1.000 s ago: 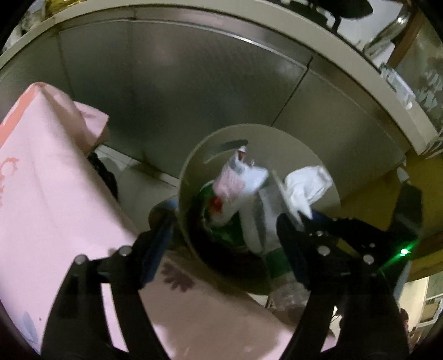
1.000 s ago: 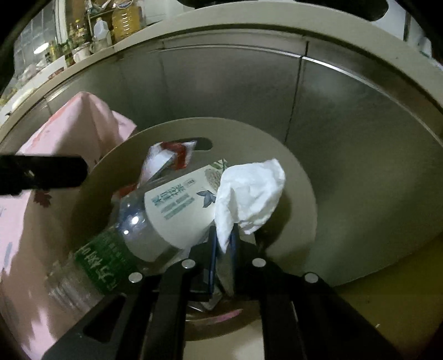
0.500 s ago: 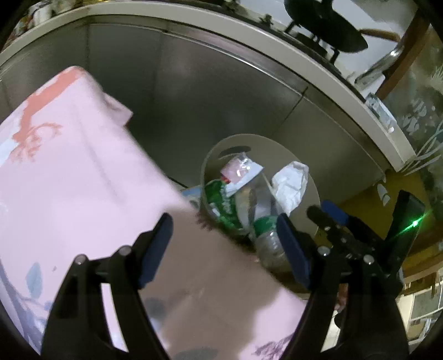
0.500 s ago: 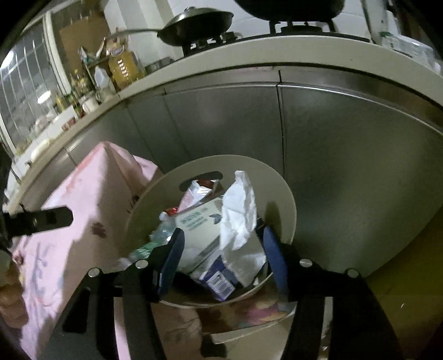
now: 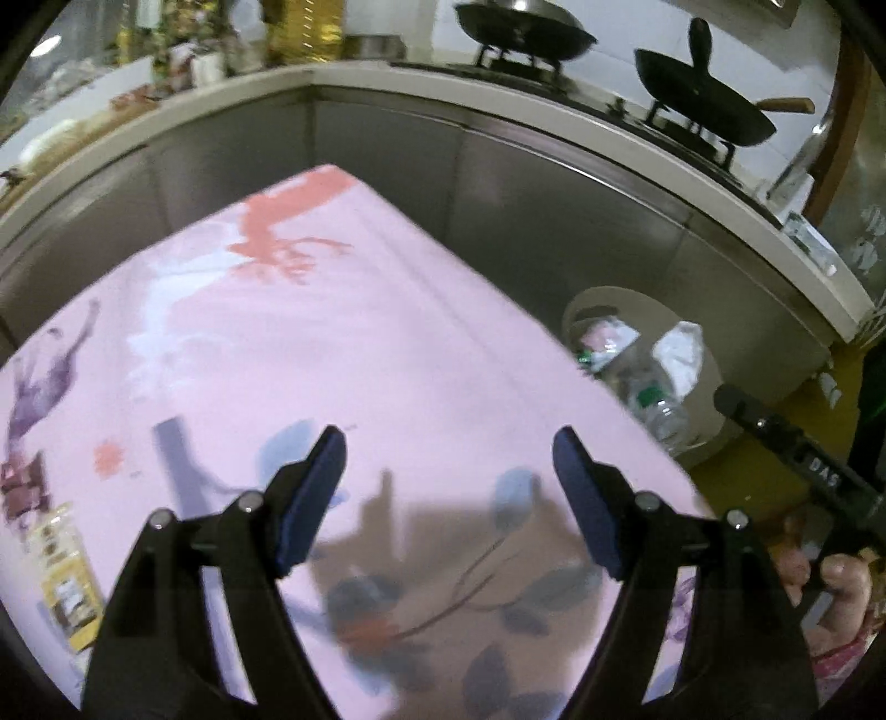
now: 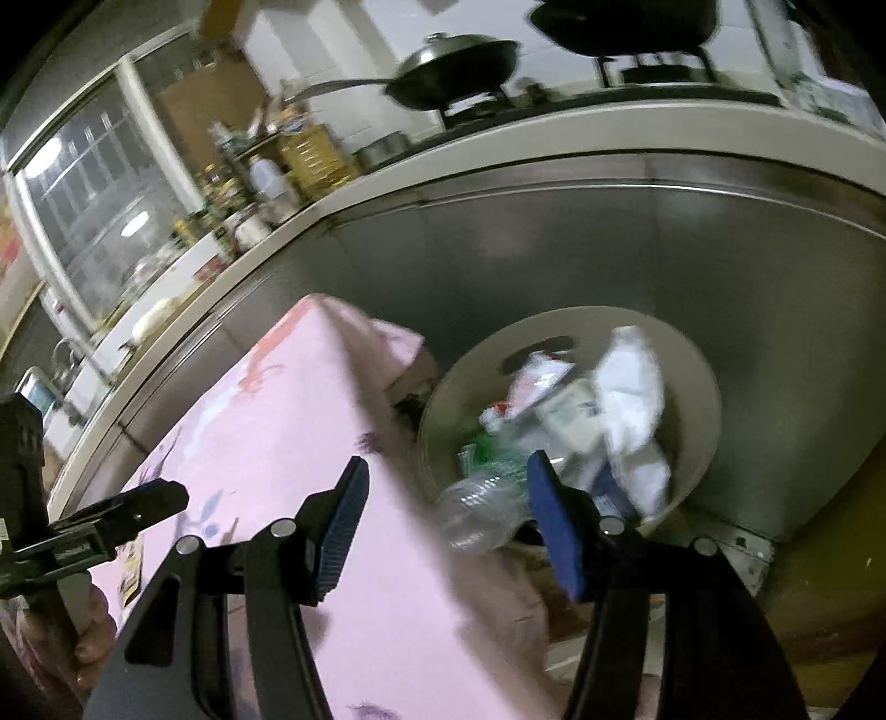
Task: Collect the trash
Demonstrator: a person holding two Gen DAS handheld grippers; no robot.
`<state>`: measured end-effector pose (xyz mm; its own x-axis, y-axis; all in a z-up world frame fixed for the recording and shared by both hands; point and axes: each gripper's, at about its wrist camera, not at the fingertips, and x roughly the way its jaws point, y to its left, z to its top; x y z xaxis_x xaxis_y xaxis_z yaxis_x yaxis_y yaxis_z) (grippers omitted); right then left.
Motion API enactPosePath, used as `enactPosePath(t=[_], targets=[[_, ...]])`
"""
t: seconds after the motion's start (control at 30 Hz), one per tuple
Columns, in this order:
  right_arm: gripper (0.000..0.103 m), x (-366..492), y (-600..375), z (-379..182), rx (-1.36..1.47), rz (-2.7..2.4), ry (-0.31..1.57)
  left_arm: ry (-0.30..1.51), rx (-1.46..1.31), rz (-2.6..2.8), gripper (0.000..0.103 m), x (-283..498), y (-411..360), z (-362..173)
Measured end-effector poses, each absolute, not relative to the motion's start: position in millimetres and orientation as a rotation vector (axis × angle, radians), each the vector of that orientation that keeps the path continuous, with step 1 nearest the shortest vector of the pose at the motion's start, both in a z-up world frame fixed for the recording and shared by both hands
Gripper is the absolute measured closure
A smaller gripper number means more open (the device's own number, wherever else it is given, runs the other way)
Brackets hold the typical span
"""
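A round beige trash bin (image 6: 699,387) (image 5: 628,302) stands on the floor beside the table, against the steel cabinets. It holds a clear plastic bottle (image 6: 487,501) (image 5: 650,396), a crumpled white tissue (image 6: 634,399) (image 5: 680,354), a carton and wrappers. My right gripper (image 6: 446,523) hangs open and empty above the table corner, short of the bin. My left gripper (image 5: 448,490) is open and empty over the pink tablecloth (image 5: 332,360). A yellow packet (image 5: 66,576) (image 6: 132,559) lies on the cloth at the near left.
Steel cabinet fronts (image 5: 526,210) and a pale counter edge run behind the table. Woks (image 5: 523,30) sit on the stove above, bottles and jars along the counter (image 6: 249,183). A hand (image 5: 830,587) holds the other gripper at right.
The right gripper let go of the white tissue into the bin, opened and drew back upward. The left gripper swung away from the bin to over the tablecloth.
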<state>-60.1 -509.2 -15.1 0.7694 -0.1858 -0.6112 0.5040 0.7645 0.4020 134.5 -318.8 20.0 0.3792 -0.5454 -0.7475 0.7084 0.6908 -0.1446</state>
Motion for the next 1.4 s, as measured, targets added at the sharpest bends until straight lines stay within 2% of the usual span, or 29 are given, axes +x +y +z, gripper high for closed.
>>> enactPosePath(t=[0.43,0.83,1.4], targets=[[0.046,-51,-421,7,0.578,-0.328,0.571,0.738,0.226,-0.718,0.029,111,-250,31],[0.046,-41,-391,17,0.568,-0.321,0.57,0.722,0.202,-0.654,0.029,110,-208,28],[0.046,-94,-379,-7,0.652,-0.473,0.555,0.759,0.212,-0.734,0.029,74,-225,17]])
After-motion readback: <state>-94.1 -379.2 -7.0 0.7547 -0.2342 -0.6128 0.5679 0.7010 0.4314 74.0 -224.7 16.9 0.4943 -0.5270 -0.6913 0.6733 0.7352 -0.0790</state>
